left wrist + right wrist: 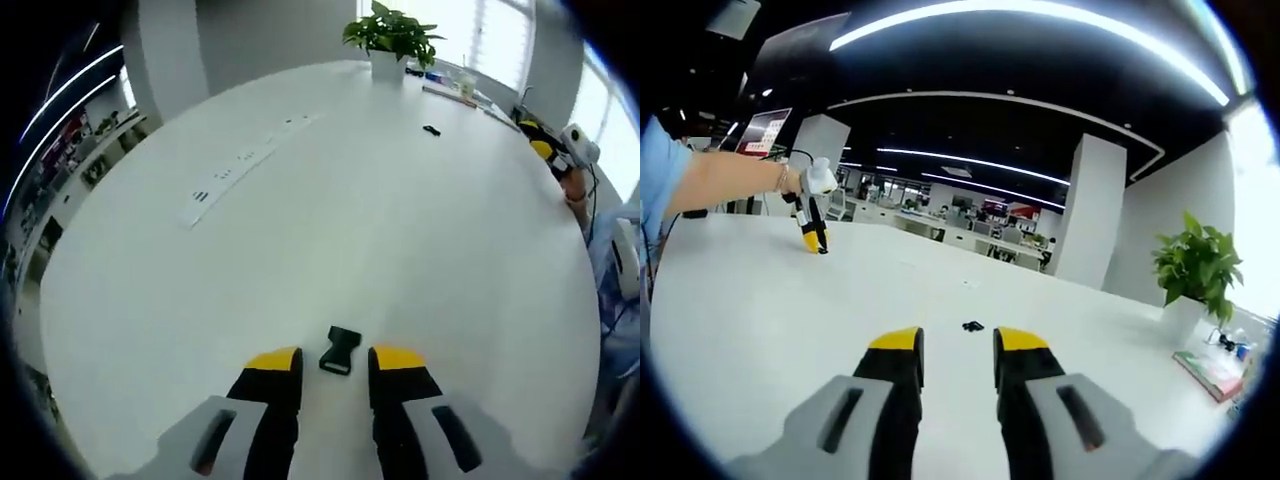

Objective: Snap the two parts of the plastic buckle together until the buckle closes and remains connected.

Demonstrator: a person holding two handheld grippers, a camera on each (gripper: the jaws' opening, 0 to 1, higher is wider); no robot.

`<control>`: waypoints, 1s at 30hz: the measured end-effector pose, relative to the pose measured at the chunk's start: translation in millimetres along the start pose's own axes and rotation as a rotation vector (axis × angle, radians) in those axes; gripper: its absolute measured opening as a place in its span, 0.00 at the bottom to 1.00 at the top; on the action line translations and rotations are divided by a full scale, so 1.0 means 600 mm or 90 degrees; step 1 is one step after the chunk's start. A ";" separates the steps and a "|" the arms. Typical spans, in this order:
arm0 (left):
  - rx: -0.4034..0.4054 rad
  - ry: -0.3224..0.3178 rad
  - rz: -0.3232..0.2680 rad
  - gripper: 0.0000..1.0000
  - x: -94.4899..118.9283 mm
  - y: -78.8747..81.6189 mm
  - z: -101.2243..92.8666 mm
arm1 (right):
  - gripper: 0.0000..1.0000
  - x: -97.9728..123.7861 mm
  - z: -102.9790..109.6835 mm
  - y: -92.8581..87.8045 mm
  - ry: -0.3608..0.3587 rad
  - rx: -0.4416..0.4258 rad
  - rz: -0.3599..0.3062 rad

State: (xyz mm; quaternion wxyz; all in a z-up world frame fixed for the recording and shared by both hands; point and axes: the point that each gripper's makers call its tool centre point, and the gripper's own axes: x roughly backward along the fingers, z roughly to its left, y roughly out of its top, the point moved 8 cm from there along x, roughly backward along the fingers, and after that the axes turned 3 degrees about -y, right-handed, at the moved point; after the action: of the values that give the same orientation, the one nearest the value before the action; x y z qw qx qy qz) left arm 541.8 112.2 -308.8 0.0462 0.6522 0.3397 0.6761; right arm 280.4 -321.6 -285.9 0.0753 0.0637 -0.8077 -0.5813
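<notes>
Resting on the white table (pixel 420 230), one black buckle part (pixel 339 350) was seen just ahead of the left claw (pixel 335 362), whose jaws stood apart and empty. The other buckle part (pixel 973 325) was seen lying beyond the right claw (pixel 958 342), likewise parted and holding nothing. Each piece would best be gripped by its body, mating ends left free and aligned. No legible writing could be made out.

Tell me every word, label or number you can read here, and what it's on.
None can be read.
White strip on the table: dark marks, too small.
Wall screen: blurred.
Book near the plant: cover too blurred.
</notes>
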 end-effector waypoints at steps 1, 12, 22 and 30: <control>-0.001 -0.001 0.000 0.25 0.000 0.000 0.000 | 0.27 0.000 0.000 0.000 0.001 0.001 0.001; 0.002 0.000 0.042 0.11 -0.008 0.016 -0.011 | 0.27 -0.001 0.001 -0.003 0.005 0.002 0.007; 0.039 0.001 0.087 0.09 -0.012 0.025 -0.019 | 0.27 -0.007 0.003 -0.005 0.011 0.003 0.016; 0.034 0.001 0.089 0.09 -0.014 0.025 -0.030 | 0.27 -0.010 0.003 -0.006 0.012 0.008 0.022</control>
State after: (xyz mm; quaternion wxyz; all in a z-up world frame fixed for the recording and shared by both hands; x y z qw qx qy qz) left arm 532.0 89.4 -306.6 -0.0192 0.6748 0.3114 0.6688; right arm 285.9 -320.0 -290.0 0.0922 0.0558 -0.8116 -0.5742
